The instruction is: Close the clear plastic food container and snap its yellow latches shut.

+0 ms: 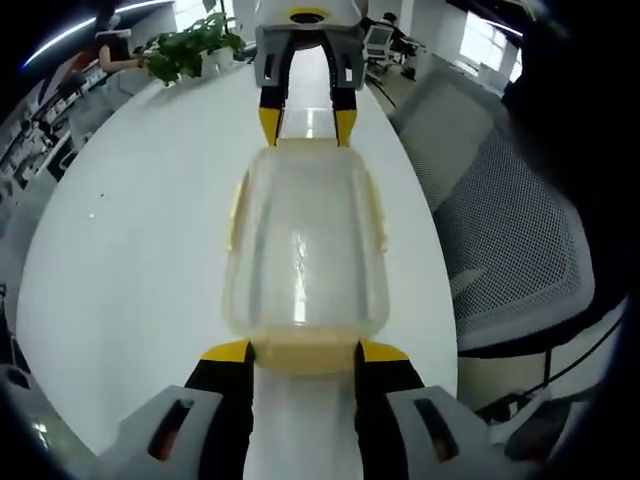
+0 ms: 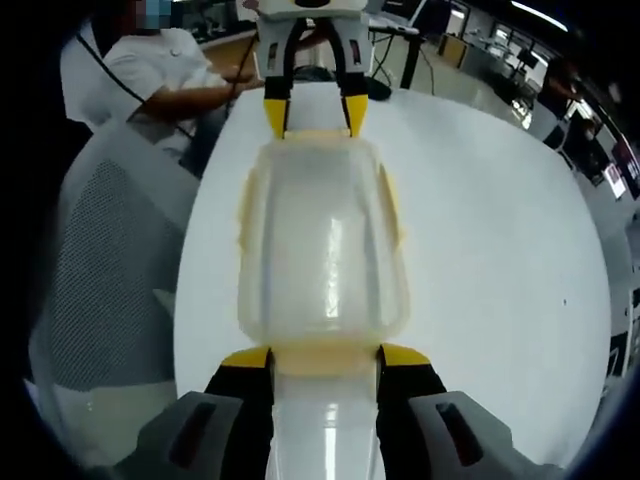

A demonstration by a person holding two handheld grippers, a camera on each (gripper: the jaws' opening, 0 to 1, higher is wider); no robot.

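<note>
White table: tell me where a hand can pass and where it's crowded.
The white table is bare between the clear container and the potted plant, and on the container's open side. It is crowded at the container's ends, where the left gripper and right gripper meet the end latches, and along the mesh chair.

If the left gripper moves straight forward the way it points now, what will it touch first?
Most likely the near yellow end latch of the clear container, which sits right between the left gripper tips, seemingly already in contact. The right gripper waits at the far end.
</note>
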